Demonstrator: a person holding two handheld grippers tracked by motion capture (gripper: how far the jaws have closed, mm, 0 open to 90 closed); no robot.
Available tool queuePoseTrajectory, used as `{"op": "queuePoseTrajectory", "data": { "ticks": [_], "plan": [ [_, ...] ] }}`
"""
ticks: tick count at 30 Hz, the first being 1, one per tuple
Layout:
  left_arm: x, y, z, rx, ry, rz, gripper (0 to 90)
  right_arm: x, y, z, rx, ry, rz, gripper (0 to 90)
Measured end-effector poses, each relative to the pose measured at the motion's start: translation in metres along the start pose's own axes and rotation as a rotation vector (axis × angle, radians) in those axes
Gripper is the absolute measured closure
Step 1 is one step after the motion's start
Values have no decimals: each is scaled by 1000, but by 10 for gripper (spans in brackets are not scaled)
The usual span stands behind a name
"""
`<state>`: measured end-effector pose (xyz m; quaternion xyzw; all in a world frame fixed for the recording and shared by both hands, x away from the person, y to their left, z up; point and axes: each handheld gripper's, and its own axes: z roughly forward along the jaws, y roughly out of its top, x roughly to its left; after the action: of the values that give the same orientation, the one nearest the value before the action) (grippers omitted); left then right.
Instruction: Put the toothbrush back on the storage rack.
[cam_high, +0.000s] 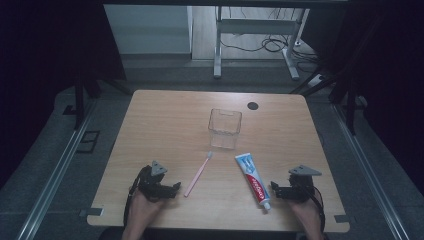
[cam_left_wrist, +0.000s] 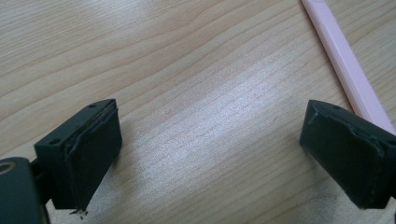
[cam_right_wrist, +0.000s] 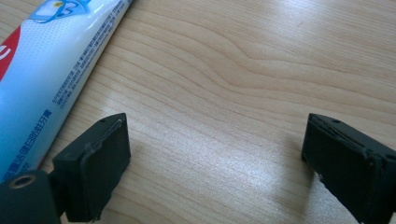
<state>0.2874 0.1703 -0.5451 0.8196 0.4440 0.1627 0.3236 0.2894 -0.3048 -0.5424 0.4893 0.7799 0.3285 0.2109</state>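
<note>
Here the left gripper's fingers (cam_left_wrist: 88, 154) stand spread wide with nothing but bare wood between them, and the same goes for the right gripper's fingers (cam_right_wrist: 95, 165): neither pair has hold of anything. In the left gripper view the pink toothbrush (cam_left_wrist: 345, 65) runs just outside one finger, so that gripper (cam_high: 174, 186) looks parked beside it, likely ready to take the handle. In the right gripper view the toothpaste tube (cam_right_wrist: 51, 79) lies just beside the other pair, its cap end toward the person; the right gripper (cam_high: 274, 189) rests near it on the surface (cam_high: 165, 120). Both items lie flat and well apart from each other, probably so each hand gets its own. Beyond them, mid-surface, stands an upright, empty clear cup (cam_high: 225, 128), seemingly the place both things are meant to go.
</note>
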Motion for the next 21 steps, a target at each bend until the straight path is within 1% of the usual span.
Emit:
{"op": "queuePoseTrajectory", "data": {
  "ticks": [7, 21],
  "plan": [
    [0, 0, 0, -4, 6, -14, 58, 0, 0, 1, 2, 0, 1, 61],
    [0, 0, 0, -4, 10, -16, 62, 1, 1, 1, 3, -3, 4, 62]
  ]
}}
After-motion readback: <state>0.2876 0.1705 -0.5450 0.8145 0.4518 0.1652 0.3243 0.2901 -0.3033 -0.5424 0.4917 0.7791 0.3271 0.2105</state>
